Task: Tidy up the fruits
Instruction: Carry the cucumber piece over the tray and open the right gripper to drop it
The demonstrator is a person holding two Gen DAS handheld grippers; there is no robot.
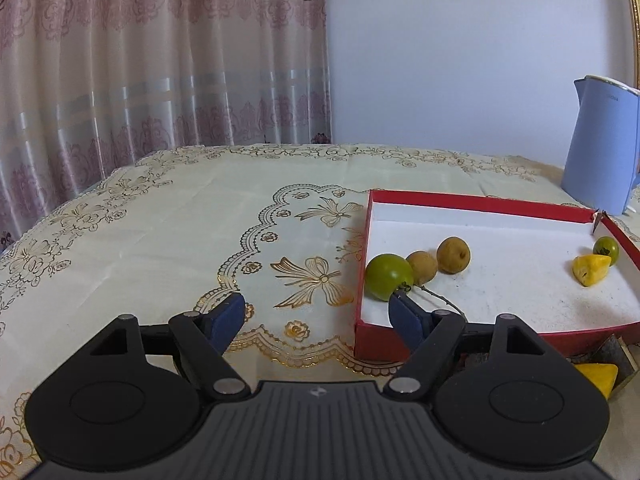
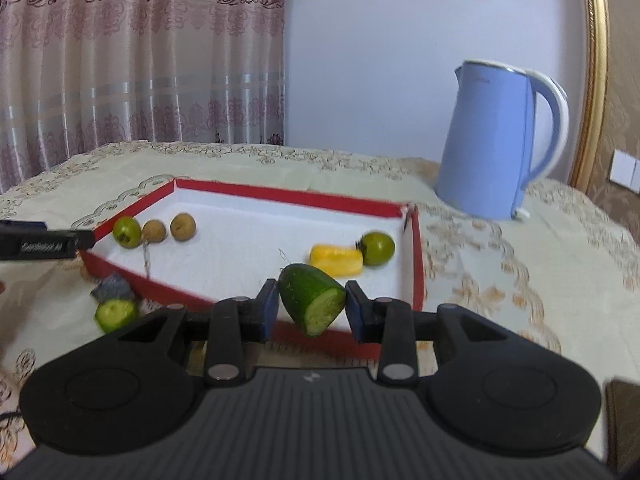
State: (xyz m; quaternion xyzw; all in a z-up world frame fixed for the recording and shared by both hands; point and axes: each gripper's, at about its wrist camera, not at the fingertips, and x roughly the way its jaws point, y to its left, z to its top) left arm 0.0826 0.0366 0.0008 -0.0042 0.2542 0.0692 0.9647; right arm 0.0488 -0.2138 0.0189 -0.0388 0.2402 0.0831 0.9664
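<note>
Lower centre of the right wrist view, the right gripper (image 2: 312, 306) pinches a smooth-skinned green wedge (image 2: 310, 298) with a rough cut face, over the red, white-lined box (image 2: 418, 264). The left gripper (image 1: 320, 312) gapes empty above the gold-patterned tablecloth (image 1: 160, 232), just left of round fruits.

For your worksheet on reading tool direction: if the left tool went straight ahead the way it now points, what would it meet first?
Probably just the tablecloth: the open left tool aims left of the red box, and nothing else shows ahead. Depth is uncertain.
</note>
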